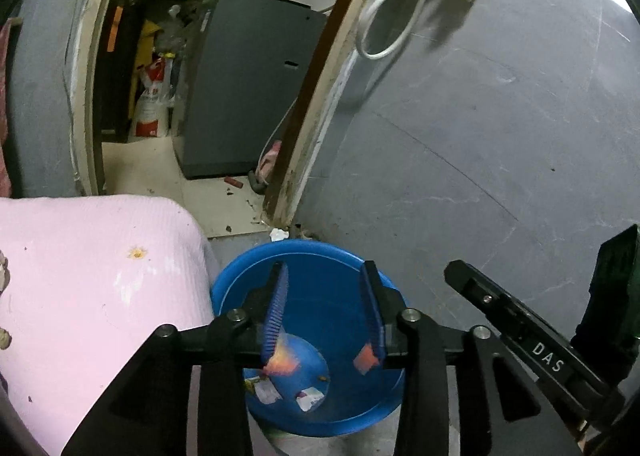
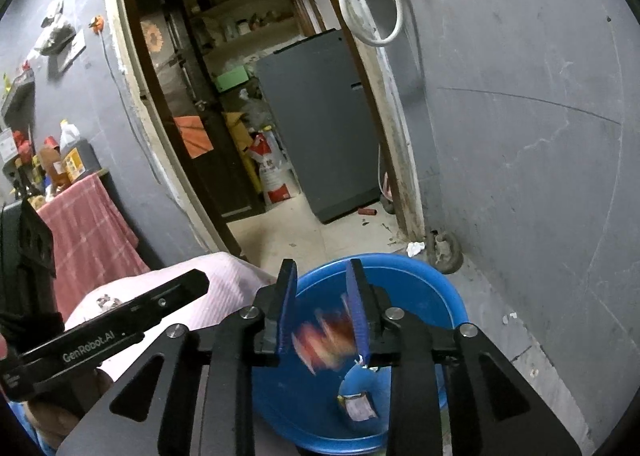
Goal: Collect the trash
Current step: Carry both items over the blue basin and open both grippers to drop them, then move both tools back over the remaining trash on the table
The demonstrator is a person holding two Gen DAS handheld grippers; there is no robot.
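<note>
Both grippers point down over the blue tub [image 1: 240,288] on the floor beside the pink cloth [image 1: 80,276]; the left gripper [image 1: 325,304] is spread wide with nothing between its fingers. Only the right wrist view shows a blurred red wrapper [image 2: 326,340] between the fingers of the half-spread right gripper [image 2: 322,308], though whether they touch it is unclear. Paper scraps [image 1: 288,394] lie on the tub's bottom.

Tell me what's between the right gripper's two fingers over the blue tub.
In the right wrist view, a blurred red and white wrapper sits between the open right gripper fingers, above the blue tub.
</note>
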